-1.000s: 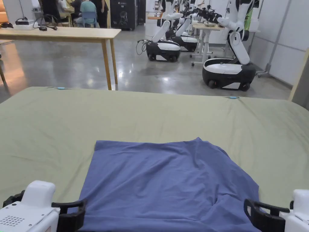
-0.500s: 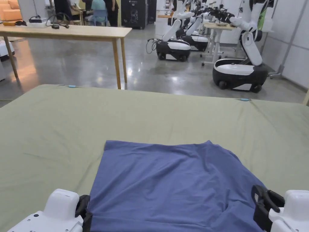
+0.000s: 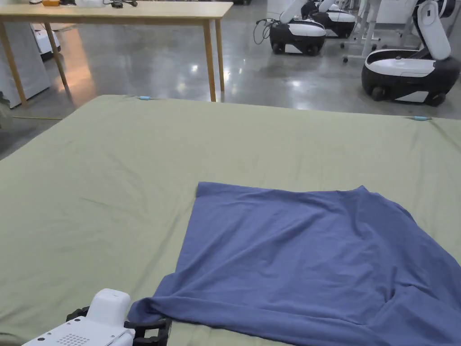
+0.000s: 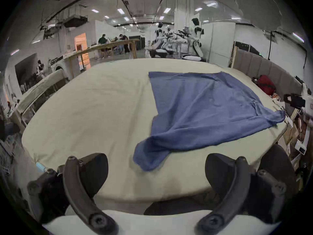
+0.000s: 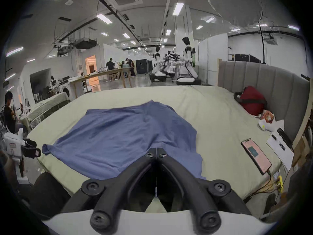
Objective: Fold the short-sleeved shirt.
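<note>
Blue shirt (image 3: 310,257) on green sheet (image 3: 135,171), no legible writing

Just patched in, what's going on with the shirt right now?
A person with a gripper in each hand is folding a blue shirt on a green-sheeted bed. The right gripper is shut on the shirt's near edge. The left gripper is open, just short of the near left corner.

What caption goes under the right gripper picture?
Right gripper, jaws closed, at the near edge of a blue shirt on a green sheet.
</note>
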Tool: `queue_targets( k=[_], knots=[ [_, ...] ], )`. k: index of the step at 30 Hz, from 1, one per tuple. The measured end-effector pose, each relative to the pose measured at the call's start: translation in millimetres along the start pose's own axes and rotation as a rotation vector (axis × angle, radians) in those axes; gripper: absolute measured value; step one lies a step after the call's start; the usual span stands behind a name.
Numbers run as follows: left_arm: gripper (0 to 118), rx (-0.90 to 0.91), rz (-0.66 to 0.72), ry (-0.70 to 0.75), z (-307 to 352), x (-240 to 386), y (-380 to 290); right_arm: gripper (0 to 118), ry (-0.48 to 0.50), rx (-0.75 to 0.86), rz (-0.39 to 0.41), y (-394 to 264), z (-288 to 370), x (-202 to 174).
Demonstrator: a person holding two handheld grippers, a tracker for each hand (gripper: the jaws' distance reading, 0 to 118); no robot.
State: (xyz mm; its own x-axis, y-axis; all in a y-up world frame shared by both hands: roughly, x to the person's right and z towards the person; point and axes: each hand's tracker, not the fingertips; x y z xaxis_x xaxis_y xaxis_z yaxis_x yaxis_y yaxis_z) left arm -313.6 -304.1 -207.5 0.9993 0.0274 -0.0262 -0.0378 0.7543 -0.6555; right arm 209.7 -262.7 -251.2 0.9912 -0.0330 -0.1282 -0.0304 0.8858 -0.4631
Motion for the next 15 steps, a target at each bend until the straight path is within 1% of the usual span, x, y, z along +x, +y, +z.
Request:
queue_targets(
  k=[3,4,5,6,7,8,9,10,11,13,14,15],
  knots=[
    [0,-0.024,0.007,-0.029,-31,-14,1,0,-0.021,-0.022,-0.012,-1,0,10],
    [0,-0.068,0.045,-0.081,-38,-19,4,0,-0.033,-0.028,-0.018,-1,0,14],
    [0,-0.118,0.067,-0.065,-49,-23,5,0,-0.045,-0.035,-0.026,-1,0,20],
    [0,-0.101,0.022,0.039,-51,-12,3,0,-0.055,-0.040,-0.032,-2,1,24],
    [0,-0.085,0.012,0.012,-51,-10,1,3,-0.069,-0.041,-0.036,-2,2,29],
    [0,-0.096,0.022,-0.015,-50,-11,2,19,-0.083,-0.046,-0.040,-2,3,33],
    [0,-0.084,0.029,-0.009,-46,-9,2,54,-0.091,-0.052,-0.041,-2,5,38],
    [0,-0.065,0.018,0.003,-32,1,8,108,-0.095,-0.057,-0.042,-1,7,43],
    [0,-0.068,0.014,-0.006,-28,3,9,118,-0.090,-0.063,-0.045,-1,9,49],
    [0,-0.069,0.005,0.001,-23,9,9,117,-0.064,-0.077,-0.068,-2,11,61],
    [0,-0.070,0.015,-0.009,-23,2,13,117,-0.052,-0.098,-0.075,-3,8,65],
    [0,-0.067,0.020,-0.014,-21,2,14,117,-0.058,-0.153,-0.069,-5,3,68]
  ],
)
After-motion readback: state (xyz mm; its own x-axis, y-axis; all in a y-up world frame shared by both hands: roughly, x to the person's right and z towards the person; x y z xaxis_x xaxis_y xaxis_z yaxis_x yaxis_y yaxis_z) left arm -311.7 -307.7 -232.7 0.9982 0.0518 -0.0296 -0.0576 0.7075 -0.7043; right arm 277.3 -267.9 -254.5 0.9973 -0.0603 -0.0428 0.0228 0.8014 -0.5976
